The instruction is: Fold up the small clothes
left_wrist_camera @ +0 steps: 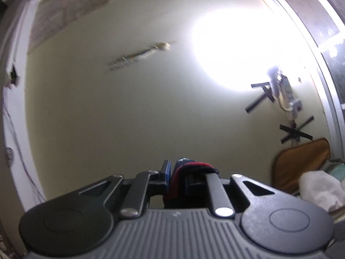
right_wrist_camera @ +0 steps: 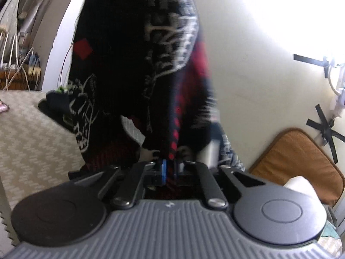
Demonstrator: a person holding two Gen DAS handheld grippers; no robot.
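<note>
Beige zigzag-patterned woven surface [right_wrist_camera: 32, 133], left of the claw, bearing the lower end of a dark patterned knitted garment [right_wrist_camera: 82, 112].

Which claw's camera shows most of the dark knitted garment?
The right claw: its view fills with the black-and-red sweater. The left claw shows only a pinched edge.

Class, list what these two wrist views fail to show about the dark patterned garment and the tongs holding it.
- Left wrist view: only a folded edge of the garment shows in the left tongs; the gripper body cuts off the rest.
- Right wrist view: the garment runs past the top edge, blurred; its type is unclear.
- Right tongs: the pinched part is hidden.
- Both views: glare whitens the wall.
</note>
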